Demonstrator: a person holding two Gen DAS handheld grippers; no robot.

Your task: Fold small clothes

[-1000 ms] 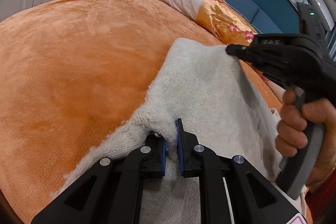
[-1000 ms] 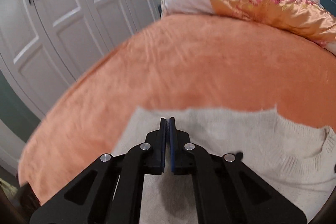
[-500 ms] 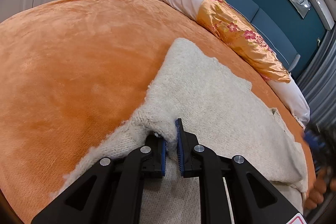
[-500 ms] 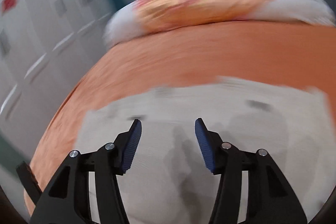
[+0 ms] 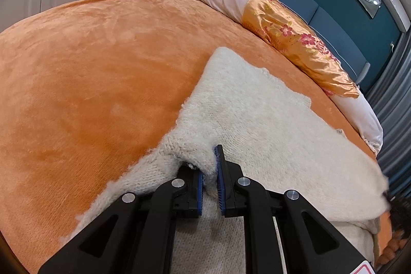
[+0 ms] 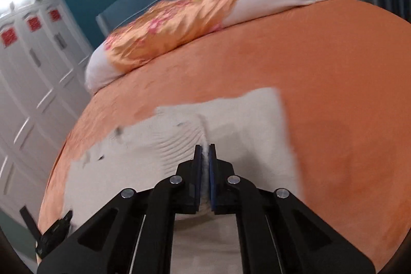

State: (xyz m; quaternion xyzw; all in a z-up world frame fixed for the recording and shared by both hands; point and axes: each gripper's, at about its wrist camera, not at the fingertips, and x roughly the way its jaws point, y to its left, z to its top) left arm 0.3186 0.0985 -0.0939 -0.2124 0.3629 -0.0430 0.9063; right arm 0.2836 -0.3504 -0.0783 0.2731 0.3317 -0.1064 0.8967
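A cream knitted sweater [image 5: 257, 120] is lying spread across the near part of the bed, on the orange plush bedspread [image 5: 90, 81], with its fuzzy upper layer folded over a flatter knit layer beneath. The left tool [image 5: 209, 179] is pinching a raised fold of that wool at the garment's left edge, its blue-padded fingers [image 5: 220, 186] drawn nearly together with the fabric bunched between them. In the right wrist view, the sweater [image 6: 244, 120] is showing as a pale, somewhat blurred sheet, and the right tool [image 6: 204, 166] is clamping a thin ridge of the knit, its jaws almost closed with a sliver of white wool between them and ripples running away from the grip to the left. Beyond the sweater, a long bolster [image 5: 282, 25] is resting along the head of the bed, white at its ends and wrapped in gold floral satin at the middle. Behind it a blue padded headboard [image 5: 321, 17] is standing against a teal wall, and white panelled wardrobe doors [image 6: 30, 94] are filling the side of the room.
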